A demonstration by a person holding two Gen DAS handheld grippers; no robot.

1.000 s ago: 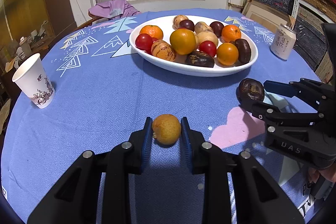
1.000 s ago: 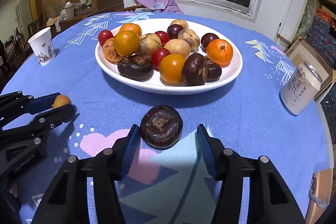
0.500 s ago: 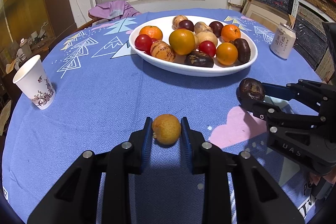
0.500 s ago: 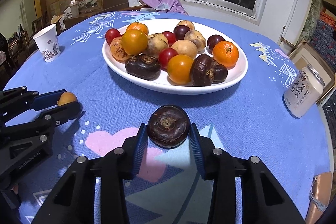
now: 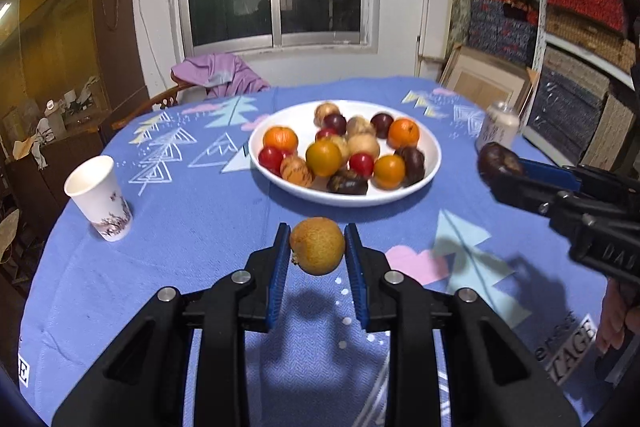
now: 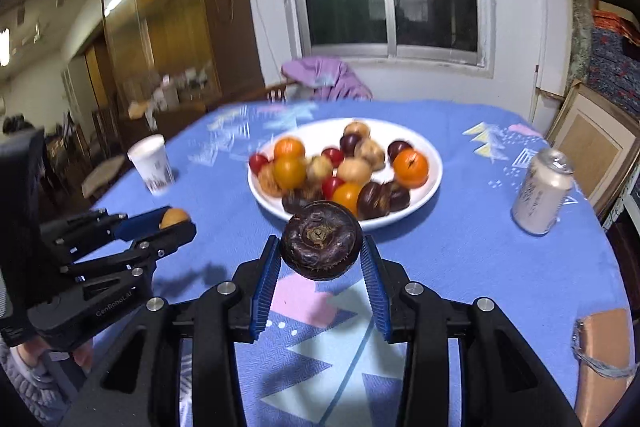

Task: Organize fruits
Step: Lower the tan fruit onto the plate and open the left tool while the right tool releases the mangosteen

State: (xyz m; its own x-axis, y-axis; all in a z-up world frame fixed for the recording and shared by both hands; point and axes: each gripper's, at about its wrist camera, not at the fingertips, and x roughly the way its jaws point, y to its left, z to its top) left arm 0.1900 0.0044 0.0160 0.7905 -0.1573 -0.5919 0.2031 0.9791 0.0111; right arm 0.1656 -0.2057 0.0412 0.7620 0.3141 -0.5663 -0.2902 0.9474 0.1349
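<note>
My left gripper point(image 5: 317, 247) is shut on a small yellow-brown fruit point(image 5: 317, 245) and holds it above the blue tablecloth, short of the white plate point(image 5: 434, 155) piled with several fruits. My right gripper point(image 6: 320, 255) is shut on a dark purple-brown fruit point(image 6: 321, 245), also lifted, just in front of the plate point(image 6: 436, 167). The right gripper with its dark fruit point(image 5: 499, 163) shows at the right of the left wrist view. The left gripper with its yellow-brown fruit point(image 6: 173, 217) shows at the left of the right wrist view.
A paper cup point(image 5: 98, 197) stands on the left of the table and a drink can point(image 6: 542, 193) on the right. A chair with a purple cloth point(image 5: 218, 75) is beyond the far edge. Boxes and shelves line the right wall.
Both grippers have lifted their fruits off the tablecloth and risen. The right gripper closed on the dark fruit about a second ago.
</note>
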